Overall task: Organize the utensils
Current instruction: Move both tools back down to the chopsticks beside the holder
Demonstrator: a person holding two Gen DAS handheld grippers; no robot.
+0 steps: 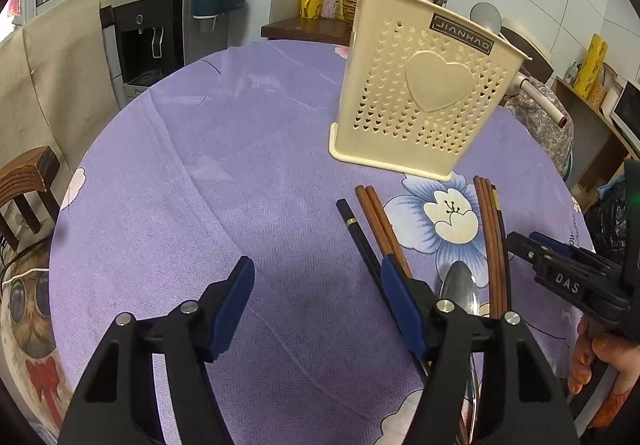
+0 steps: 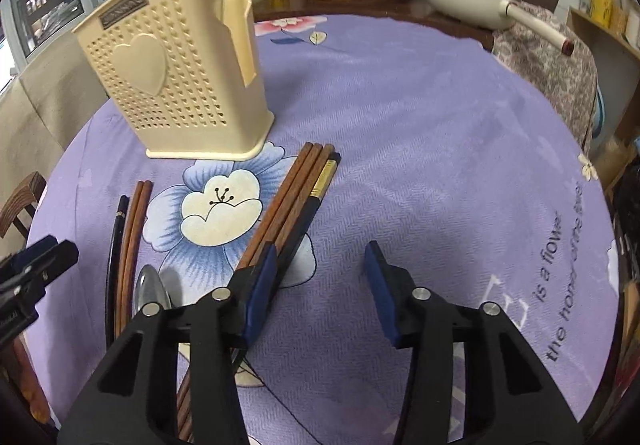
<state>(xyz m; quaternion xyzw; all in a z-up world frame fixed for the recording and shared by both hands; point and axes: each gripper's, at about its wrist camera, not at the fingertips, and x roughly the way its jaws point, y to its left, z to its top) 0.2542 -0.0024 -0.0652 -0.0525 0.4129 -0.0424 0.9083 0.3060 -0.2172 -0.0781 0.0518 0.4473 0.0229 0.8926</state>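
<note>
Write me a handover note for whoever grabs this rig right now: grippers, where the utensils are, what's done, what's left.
Left gripper: open, empty, low over the cloth just left of the left chopsticks.
Right gripper: open, empty, its left pad beside the right chopsticks, nothing between the pads.
Spoon lies between the two chopstick bundles, in front of the holder, which stands upright on the purple tablecloth.
Done: nothing picked up; whether the holder already contains anything cannot be seen.
Left: put both chopstick bundles and the spoon into the holder.
</note>
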